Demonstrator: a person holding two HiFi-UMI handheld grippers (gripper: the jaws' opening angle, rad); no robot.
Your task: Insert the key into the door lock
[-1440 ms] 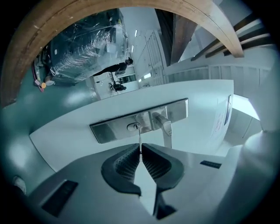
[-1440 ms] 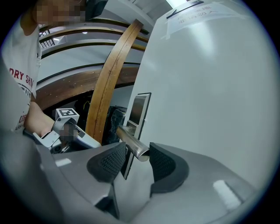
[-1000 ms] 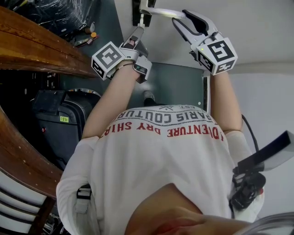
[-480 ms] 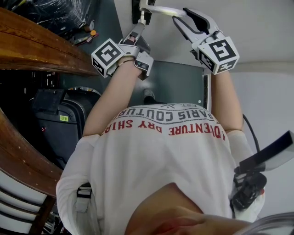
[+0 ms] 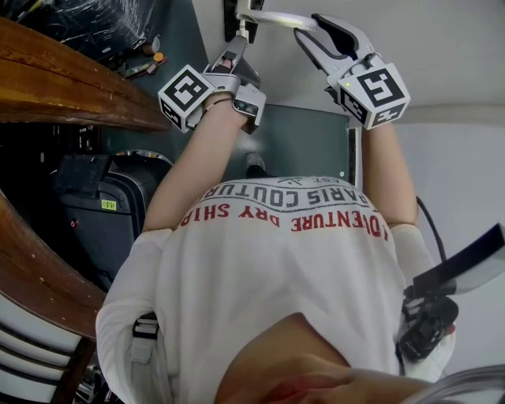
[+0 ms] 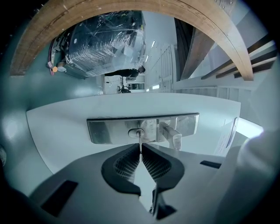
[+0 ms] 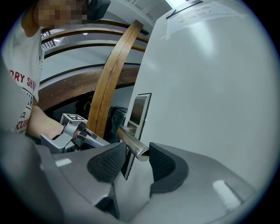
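Observation:
The metal lock plate sits on the white door, with its keyhole beside the lever handle. My left gripper is shut on a thin silver key, whose tip is at the keyhole. In the head view the left gripper reaches up to the plate. My right gripper is closed around the free end of the lever handle, and in the head view the right gripper holds the handle from the right.
A curved wooden rail and a black case lie to the left of the person. A plastic-wrapped machine stands behind. A paper notice is stuck on the door. The person's arms and white shirt fill the middle.
The left gripper has crept slightly closer to the lock plate with the key. The right gripper stays on the handle.

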